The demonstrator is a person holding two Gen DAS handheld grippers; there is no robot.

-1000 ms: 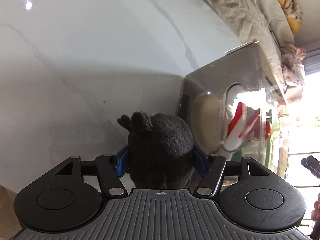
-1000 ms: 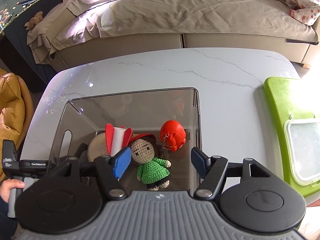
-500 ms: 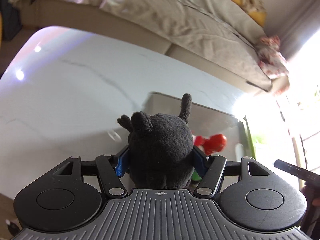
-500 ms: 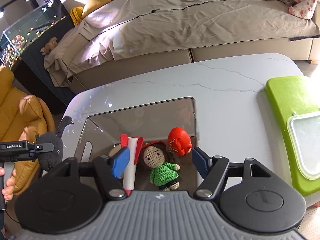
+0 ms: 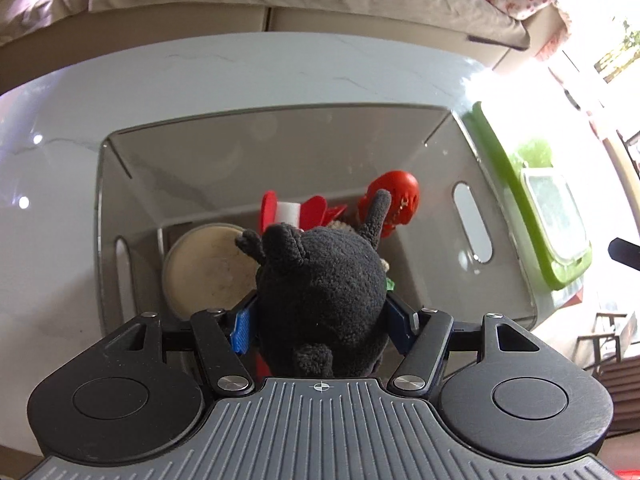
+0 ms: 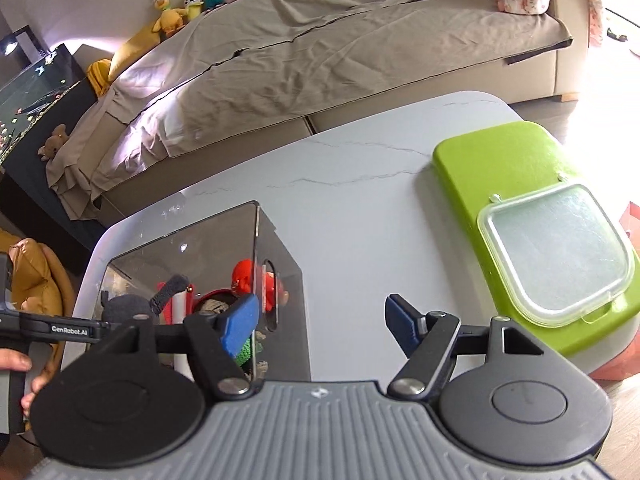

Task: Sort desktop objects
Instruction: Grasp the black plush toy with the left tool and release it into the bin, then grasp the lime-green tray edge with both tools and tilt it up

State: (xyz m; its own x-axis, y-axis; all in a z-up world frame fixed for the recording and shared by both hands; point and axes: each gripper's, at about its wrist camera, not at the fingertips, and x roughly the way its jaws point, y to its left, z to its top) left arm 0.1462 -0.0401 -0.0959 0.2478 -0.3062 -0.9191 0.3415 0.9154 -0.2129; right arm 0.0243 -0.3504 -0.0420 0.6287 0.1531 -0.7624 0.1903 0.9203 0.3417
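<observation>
My left gripper [image 5: 320, 326] is shut on a black plush toy [image 5: 320, 288] and holds it above the open smoky clear bin [image 5: 280, 136]. The bin holds a round beige disc [image 5: 204, 268], a red and white piece [image 5: 288, 210] and a red ball-shaped toy [image 5: 396, 196]. In the right wrist view the bin [image 6: 276, 264] is at lower left, with the black plush [image 6: 124, 308] over it and a crochet doll in green [image 6: 244, 354] inside. My right gripper [image 6: 320, 324] is open and empty, to the right of the bin above the white marble table [image 6: 360, 208].
A lime-green lid with a clear panel [image 6: 540, 216] lies on the table at the right; it also shows in the left wrist view [image 5: 540, 208]. A sofa under a beige cover [image 6: 320, 48] runs behind the table. A yellow chair [image 6: 32, 280] is at the left.
My left gripper has swung with the black plush from beside the bin to over its opening. My right gripper has drawn back to the right, away from the bin.
</observation>
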